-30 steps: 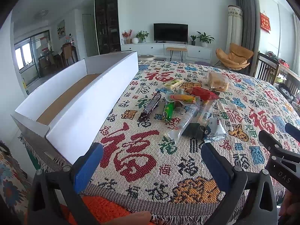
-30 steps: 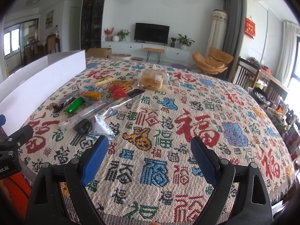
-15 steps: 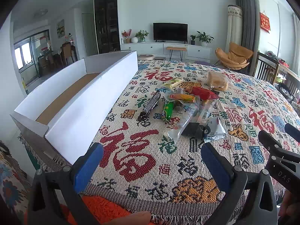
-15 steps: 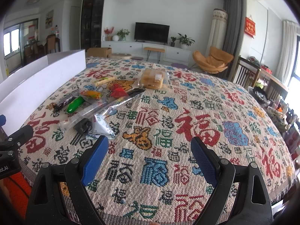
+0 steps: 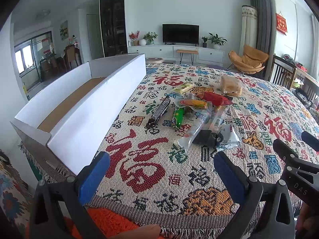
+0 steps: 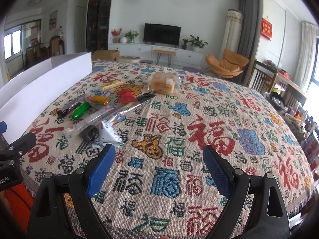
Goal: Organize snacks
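Note:
A pile of snack packets lies mid-table: a dark bar (image 5: 160,109), a green packet (image 5: 178,116), a red packet (image 5: 214,98), clear long packets (image 5: 196,128), a white triangular pouch (image 5: 229,137) and a bread pack (image 5: 230,85). A long white open box (image 5: 95,107) with a brown floor stands along the table's left edge. My left gripper (image 5: 161,171) is open and empty, hovering at the near edge short of the pile. My right gripper (image 6: 159,165) is open and empty to the right of the pile (image 6: 103,111); it also shows in the left wrist view (image 5: 299,151).
The table carries a patterned woven cloth (image 6: 209,135) with a fringe at the near edge. A wooden chair (image 6: 263,75) and a cluttered side table stand at the right. A TV unit and an orange lounge chair (image 6: 227,63) are far behind.

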`<state>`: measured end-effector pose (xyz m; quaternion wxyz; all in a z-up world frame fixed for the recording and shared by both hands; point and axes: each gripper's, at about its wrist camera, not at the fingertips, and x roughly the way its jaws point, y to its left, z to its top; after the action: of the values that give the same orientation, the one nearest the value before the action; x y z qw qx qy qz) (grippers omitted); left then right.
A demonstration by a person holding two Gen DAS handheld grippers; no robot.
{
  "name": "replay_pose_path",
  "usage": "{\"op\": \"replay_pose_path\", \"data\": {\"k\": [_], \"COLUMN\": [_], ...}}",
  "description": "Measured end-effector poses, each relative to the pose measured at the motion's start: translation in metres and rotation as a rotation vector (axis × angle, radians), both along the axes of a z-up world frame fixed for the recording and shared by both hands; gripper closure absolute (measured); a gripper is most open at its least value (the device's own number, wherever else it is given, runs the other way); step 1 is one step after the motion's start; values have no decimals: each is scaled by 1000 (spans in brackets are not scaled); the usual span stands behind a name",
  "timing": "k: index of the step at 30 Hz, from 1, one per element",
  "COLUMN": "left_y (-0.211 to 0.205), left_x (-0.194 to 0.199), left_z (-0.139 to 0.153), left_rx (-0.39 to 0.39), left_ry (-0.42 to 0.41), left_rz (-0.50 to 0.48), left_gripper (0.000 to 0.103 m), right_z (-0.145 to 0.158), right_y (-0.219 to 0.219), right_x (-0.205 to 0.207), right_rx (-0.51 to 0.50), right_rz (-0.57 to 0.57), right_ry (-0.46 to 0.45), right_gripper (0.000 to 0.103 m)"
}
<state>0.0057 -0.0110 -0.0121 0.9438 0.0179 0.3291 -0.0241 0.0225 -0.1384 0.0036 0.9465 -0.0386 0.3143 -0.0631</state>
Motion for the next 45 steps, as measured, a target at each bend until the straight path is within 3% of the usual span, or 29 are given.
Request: {"op": "replay_pose_path", "data": {"k": [45], "left_y": [-1], "left_x": [0], "left_z": [0], "left_rx": [-2], "left_ry": [3], "left_rz": [-2], "left_gripper": [0], "right_z": [-6], "right_y": [1], "right_x": [2], "right_rx": [10], "right_rz": [1], "right_ry": [18], "right_gripper": [11]}}
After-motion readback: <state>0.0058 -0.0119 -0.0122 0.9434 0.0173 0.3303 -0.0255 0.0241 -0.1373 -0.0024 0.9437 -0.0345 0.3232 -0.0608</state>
